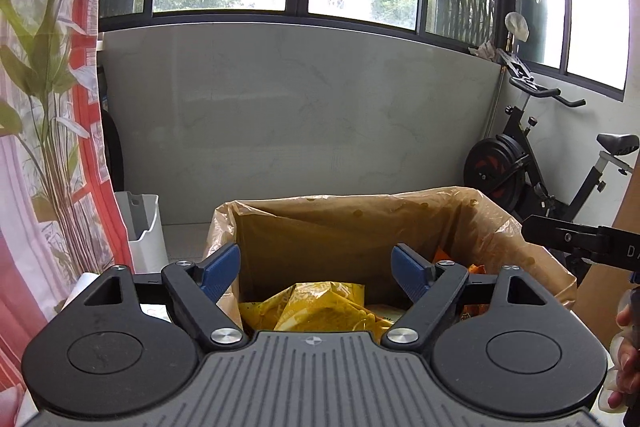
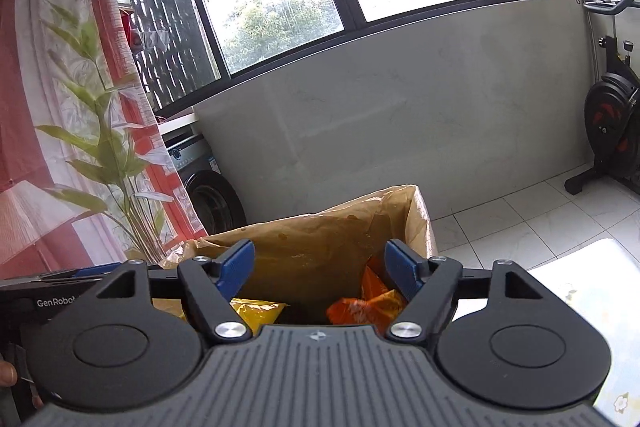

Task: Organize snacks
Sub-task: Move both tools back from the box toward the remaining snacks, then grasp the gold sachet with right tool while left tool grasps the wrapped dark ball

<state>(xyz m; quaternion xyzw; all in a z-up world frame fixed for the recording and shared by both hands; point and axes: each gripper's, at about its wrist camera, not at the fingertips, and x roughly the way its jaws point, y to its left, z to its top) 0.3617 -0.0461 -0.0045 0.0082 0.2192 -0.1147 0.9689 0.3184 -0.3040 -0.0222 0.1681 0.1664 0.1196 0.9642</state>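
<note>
The left gripper (image 1: 316,269), black with blue ribbed pads, hangs over a tall box lined with a translucent brownish plastic bag (image 1: 360,227); its fingers stand wide apart and hold nothing; below and between them a crumpled yellow snack packet (image 1: 320,307) lies at the bottom of the box, with a bit of orange snack packet (image 1: 474,269) showing just behind the right finger. The right gripper (image 2: 320,269), of the same make, also hangs over the lined box (image 2: 320,235) from its other side; its fingers are likewise spread wide and empty; the yellow packet (image 2: 258,309) and the orange packet (image 2: 366,303) lie apart inside the box beneath it. A black exercise bike (image 1: 532,163) stands by the grey wall to the right; a red-and-white curtain printed with green leaves (image 2: 60,107) hangs on the left.
</note>
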